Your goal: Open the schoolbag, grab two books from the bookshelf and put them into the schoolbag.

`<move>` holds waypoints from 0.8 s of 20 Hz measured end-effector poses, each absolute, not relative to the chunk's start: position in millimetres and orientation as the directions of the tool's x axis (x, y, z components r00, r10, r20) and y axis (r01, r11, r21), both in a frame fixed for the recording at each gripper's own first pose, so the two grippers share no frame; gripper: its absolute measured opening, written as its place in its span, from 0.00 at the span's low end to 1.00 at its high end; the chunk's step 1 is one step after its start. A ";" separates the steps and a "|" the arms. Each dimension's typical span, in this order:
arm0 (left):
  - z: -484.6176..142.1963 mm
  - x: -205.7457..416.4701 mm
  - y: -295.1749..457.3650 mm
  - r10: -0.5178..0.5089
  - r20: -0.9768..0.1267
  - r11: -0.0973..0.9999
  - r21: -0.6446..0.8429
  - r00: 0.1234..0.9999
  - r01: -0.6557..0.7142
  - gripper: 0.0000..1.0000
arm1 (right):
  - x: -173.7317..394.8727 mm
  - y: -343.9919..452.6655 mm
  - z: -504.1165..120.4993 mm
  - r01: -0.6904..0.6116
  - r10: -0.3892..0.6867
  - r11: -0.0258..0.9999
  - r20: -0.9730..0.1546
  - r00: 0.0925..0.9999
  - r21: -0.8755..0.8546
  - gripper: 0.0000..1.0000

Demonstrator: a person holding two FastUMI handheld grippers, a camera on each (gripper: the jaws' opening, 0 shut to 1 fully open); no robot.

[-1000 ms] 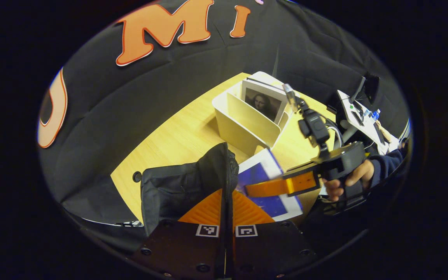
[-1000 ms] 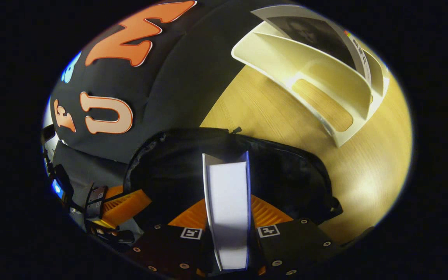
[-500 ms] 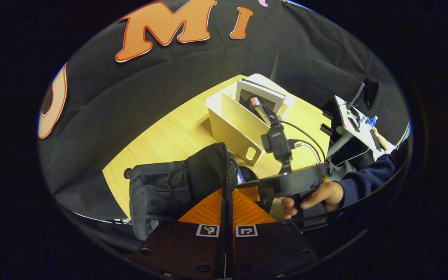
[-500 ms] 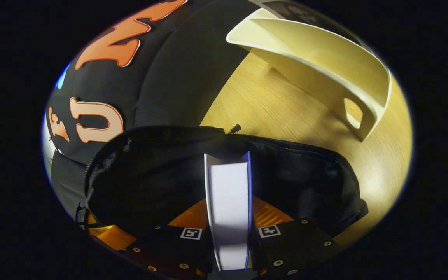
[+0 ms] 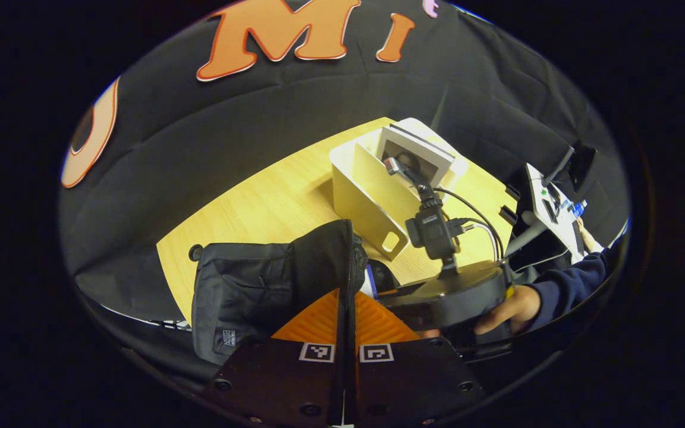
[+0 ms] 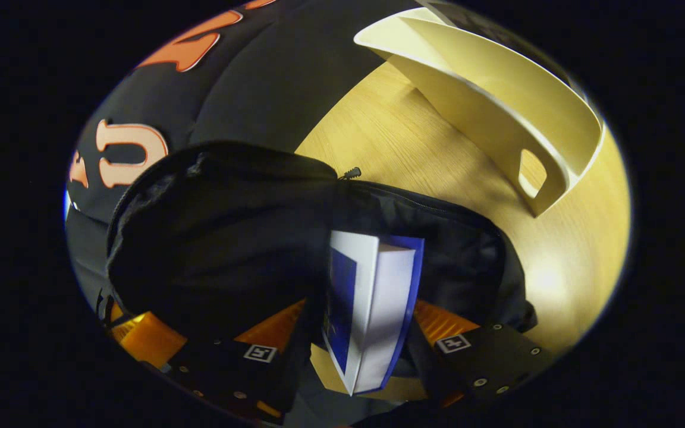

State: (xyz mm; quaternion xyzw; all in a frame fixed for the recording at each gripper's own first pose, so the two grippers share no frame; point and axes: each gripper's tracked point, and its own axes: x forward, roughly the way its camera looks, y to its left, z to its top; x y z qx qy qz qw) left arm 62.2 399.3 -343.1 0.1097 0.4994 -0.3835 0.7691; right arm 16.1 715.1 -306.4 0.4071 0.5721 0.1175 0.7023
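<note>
— One book [image 6: 372, 315] sits between my right claw's [image 6: 366, 348] spread fingers, and they look clear of its covers; it's tipped down into the bag [image 6: 229, 238].

— And the left claw [image 5: 345, 309]?

— Clamped on the bag's rim, holding the mouth up.

— Risk?

— I reckon a corner could catch the zipper edge. Second book [image 5: 414, 156] waits in the shelf [image 5: 363, 193].
</note>
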 end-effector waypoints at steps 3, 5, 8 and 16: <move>-341.4 65.2 399.9 -0.483 -0.847 0.690 -0.213 0.222 0.692 0.01 | 2.6 690.2 -297.8 0.214 0.605 0.726 -0.755 0.253 0.654 0.96; -344.6 64.9 399.6 -0.482 -0.848 0.701 -0.221 0.222 0.678 0.01 | 4.2 673.6 -277.9 0.157 0.596 0.754 -0.766 0.242 0.637 0.97; -348.4 64.9 399.7 -0.479 -0.849 0.713 -0.229 0.221 0.663 0.01 | 14.6 639.9 -258.0 0.125 0.571 0.778 -0.776 0.268 0.616 0.97; -357.1 62.2 395.5 -0.456 -0.863 0.737 -0.228 0.219 0.637 0.01 | 37.2 527.7 -200.8 0.071 0.474 0.851 -0.818 0.327 0.521 0.97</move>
